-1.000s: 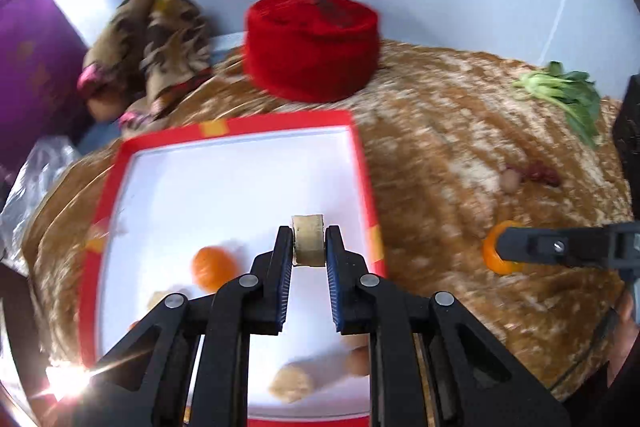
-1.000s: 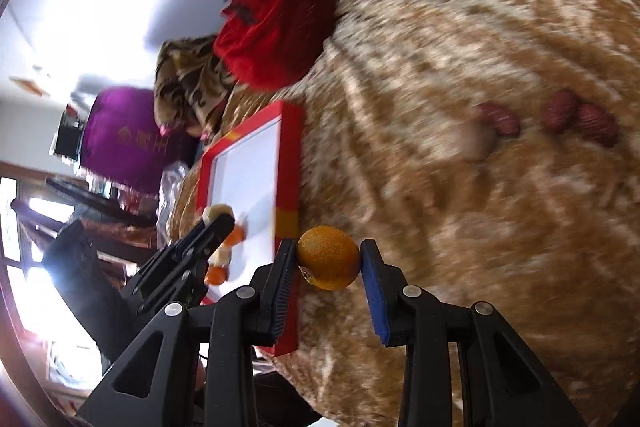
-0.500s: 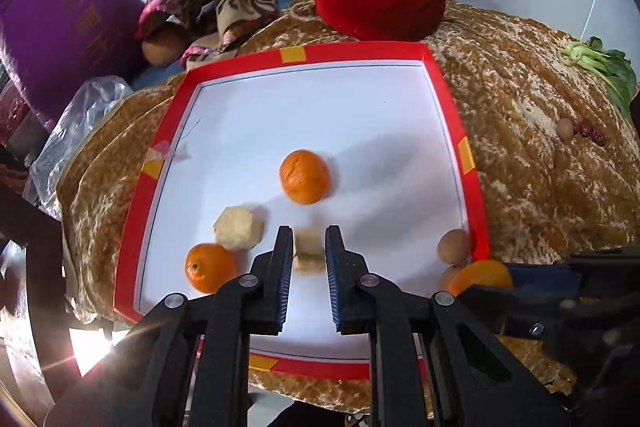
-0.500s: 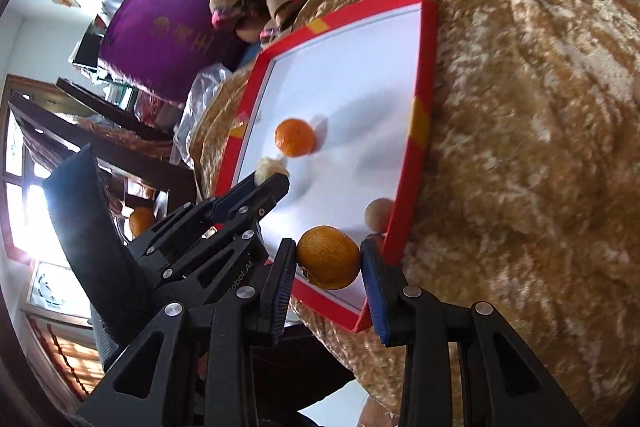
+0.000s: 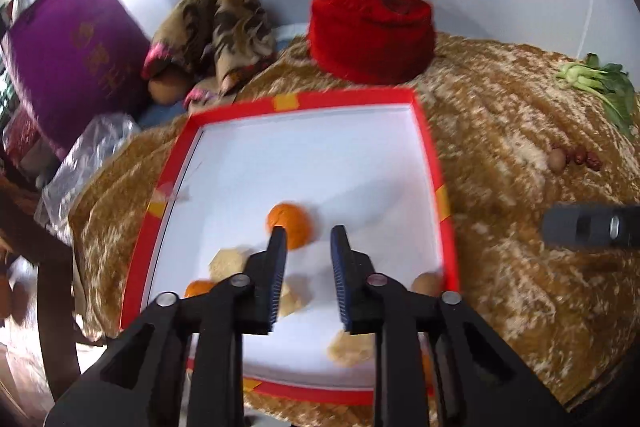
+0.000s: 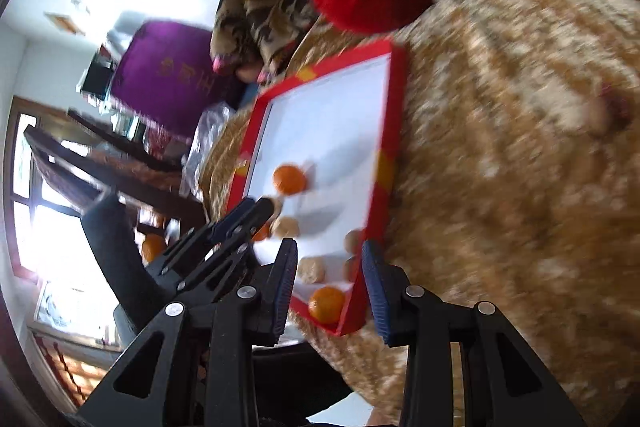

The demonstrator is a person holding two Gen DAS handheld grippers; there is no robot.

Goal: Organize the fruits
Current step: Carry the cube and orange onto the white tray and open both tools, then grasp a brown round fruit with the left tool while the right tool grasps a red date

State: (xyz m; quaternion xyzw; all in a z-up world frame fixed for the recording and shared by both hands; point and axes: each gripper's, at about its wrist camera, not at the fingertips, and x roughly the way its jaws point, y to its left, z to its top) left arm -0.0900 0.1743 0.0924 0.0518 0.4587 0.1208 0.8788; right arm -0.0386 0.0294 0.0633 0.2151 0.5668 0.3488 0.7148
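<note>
Both your tongs hang over the near end of the red-rimmed tray (image 5: 434, 155) on the gold-brown cloth of the counter (image 5: 520, 267), and neither carries fruit. Left tongs (image 5: 308, 263): jaws opening, nothing between the pads, only white tray floor and a beige chunk (image 5: 294, 297) lying just below (prob. set there so it joins the pile). Right tongs (image 6: 330, 279): jaws narrowly apart, nothing gripped; the orange (image 6: 326, 304) seen between them lies in the tray's near right corner, against the rim, where it can't roll off.

Fruit is bunched at the near end: an orange mid-tray (image 5: 289, 230), another at the near left (image 5: 199, 288), beige chunks (image 5: 229, 261) and a brown round fruit (image 5: 426, 283) by the right rim. Far half of the tray is bare.

Left to fetch, by my read: a small round fruit w/ dark red dates (image 5: 586, 158) near the counter's right edge, below the greens (image 5: 600, 87). The red hat (image 5: 372, 35) sits at the far edge.
</note>
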